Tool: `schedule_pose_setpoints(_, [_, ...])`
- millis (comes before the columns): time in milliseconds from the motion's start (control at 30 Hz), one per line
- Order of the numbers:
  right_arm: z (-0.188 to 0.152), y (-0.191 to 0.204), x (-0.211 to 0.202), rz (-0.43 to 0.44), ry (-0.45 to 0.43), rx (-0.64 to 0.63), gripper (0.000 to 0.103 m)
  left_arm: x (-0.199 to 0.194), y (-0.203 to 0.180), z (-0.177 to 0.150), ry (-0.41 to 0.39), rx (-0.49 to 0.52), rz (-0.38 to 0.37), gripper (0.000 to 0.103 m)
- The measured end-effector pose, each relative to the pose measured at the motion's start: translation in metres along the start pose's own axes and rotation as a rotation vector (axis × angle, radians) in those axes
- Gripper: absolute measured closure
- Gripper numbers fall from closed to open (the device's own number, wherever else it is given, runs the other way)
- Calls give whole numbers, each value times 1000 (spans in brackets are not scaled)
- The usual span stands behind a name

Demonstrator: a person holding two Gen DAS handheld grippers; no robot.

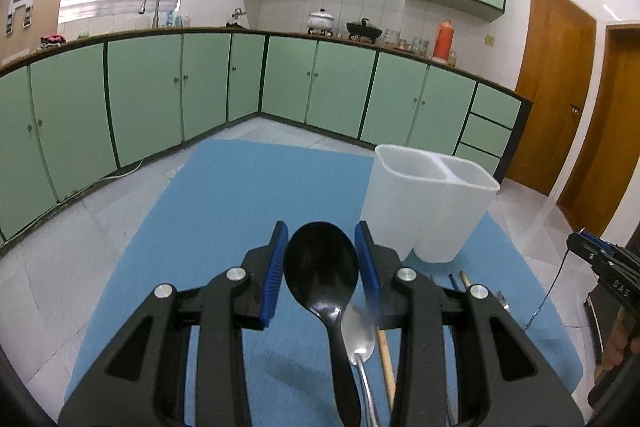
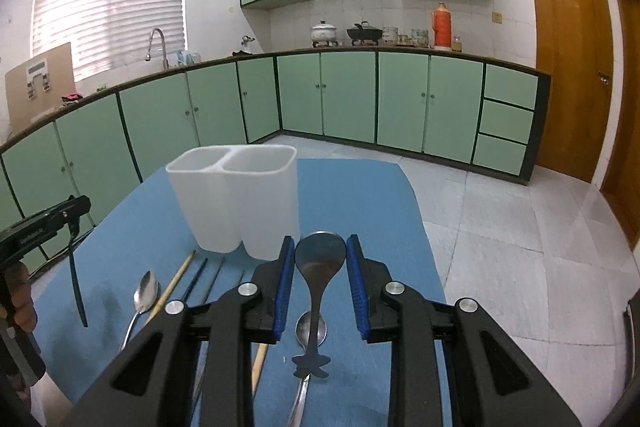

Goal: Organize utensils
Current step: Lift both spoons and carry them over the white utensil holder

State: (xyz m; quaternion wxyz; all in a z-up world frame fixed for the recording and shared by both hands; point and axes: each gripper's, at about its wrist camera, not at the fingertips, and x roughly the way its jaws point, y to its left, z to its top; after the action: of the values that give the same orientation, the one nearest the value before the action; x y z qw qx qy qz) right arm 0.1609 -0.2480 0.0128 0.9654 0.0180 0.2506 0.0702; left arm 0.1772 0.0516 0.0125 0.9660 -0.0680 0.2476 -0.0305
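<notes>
A white two-compartment utensil holder (image 1: 430, 201) (image 2: 236, 199) stands on a blue mat (image 1: 224, 211) (image 2: 368, 211). My left gripper (image 1: 322, 245) is shut on a black plastic spoon (image 1: 322, 271), bowl up between the blue pads, handle hanging down. My right gripper (image 2: 320, 257) is shut on a short metal spoon (image 2: 319, 259) with a plane-shaped handle end. On the mat lie a metal spoon (image 1: 358, 335) (image 2: 146, 293), a wooden chopstick (image 2: 176, 281) (image 1: 386, 359), dark chopsticks (image 2: 196, 279) and another metal spoon (image 2: 310, 327).
The mat covers a table with grey floor tiles beyond. Green kitchen cabinets (image 1: 160, 87) run along the back. A wooden door (image 2: 568, 67) is at the right. The left gripper shows in the right wrist view (image 2: 40, 227), the right one in the left wrist view (image 1: 604, 263).
</notes>
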Motion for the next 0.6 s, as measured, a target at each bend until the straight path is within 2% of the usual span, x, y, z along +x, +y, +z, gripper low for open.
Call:
schedule_pose_setpoints(233, [23, 5, -9, 22, -54, -11, 77, -5, -10, 24, -83, 11, -28, 70])
schedule_pose_setpoints(433, [75, 18, -15, 59, -167, -35, 77, -6, -40, 72, -224, 58, -75, 70])
schedule_pose_setpoints(600, [114, 30, -8, 93, -231, -39, 77, 14, -66, 107, -313, 81, -91, 70])
